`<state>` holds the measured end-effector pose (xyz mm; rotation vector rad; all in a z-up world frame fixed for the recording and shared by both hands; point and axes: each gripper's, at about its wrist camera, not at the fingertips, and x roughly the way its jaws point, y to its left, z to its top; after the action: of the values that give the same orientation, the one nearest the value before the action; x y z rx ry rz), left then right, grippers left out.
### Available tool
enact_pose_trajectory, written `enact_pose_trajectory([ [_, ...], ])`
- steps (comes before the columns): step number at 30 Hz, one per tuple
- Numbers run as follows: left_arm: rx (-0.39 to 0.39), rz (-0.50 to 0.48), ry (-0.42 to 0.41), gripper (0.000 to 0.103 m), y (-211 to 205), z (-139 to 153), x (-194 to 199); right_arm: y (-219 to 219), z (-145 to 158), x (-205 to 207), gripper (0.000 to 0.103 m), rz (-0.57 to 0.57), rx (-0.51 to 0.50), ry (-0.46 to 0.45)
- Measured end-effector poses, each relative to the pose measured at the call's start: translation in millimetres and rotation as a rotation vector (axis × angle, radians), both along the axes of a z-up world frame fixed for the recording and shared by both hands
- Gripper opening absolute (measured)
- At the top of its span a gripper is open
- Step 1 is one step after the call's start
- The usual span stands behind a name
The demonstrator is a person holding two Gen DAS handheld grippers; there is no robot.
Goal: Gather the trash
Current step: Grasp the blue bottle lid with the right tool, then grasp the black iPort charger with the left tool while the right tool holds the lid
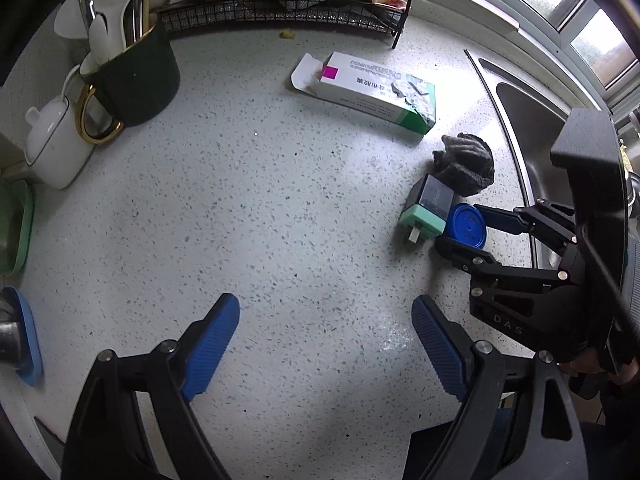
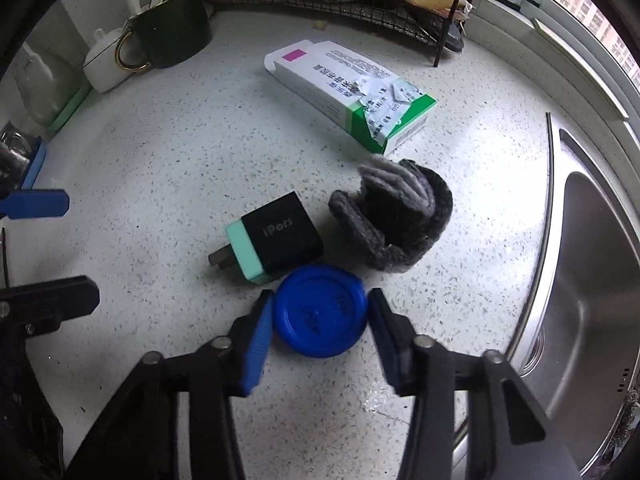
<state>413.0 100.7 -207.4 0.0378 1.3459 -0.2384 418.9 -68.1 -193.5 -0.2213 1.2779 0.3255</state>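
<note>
1. Blue cap (image 2: 320,310) lies flat on speckled counter (image 2: 160,160), touching charger plug (image 2: 276,236), near grey knit cloth (image 2: 394,220).
2. R gripper (image 2: 320,320): pads at both sides of cap, seem touching; grip not certain.
3. L gripper (image 1: 326,344): jaws wide, nothing btwn.
4. Torn box (image 2: 352,88) further back; sink (image 2: 592,280) at right.

The black and mint charger (image 2: 276,236), lying just ahead of the right fingers (image 2: 256,344), carries the grey word "iPors" on its black face. The right gripper's black body (image 1: 508,312) bears the raised letters "DAS". Print on the white and green carton (image 2: 352,88) further ahead is too small to read.
</note>
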Motion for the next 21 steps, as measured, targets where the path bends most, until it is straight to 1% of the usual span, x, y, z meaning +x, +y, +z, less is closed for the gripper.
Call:
enact_pose_trajectory([
  [4, -0.006, -0.032, -0.005, 0.087, -10, 1, 7, -5, 6, -6, 0.043, 0.002, 0.013, 0.012],
  [8, -0.068, -0.075, -0.028, 0.087, -23, 6, 17, -25, 20, -19, 0.043, -0.032, 0.029, 0.009],
  [9, -0.073, -0.091, -0.028, 0.087, -26, 6, 20, -30, 24, -21, 0.043, -0.048, 0.042, 0.009],
  [13, -0.063, -0.171, -0.031, 0.087, -45, 2, 30, -53, 35, -24, 0.043, -0.132, 0.075, 0.015],
  [17, -0.062, -0.248, -0.03, 0.087, -59, -3, 38, -79, 39, -25, 0.043, -0.205, 0.082, 0.025],
  [21, -0.06, -0.323, -0.035, 0.087, -72, -15, 47, -99, 41, -29, 0.043, -0.26, 0.083, 0.034],
])
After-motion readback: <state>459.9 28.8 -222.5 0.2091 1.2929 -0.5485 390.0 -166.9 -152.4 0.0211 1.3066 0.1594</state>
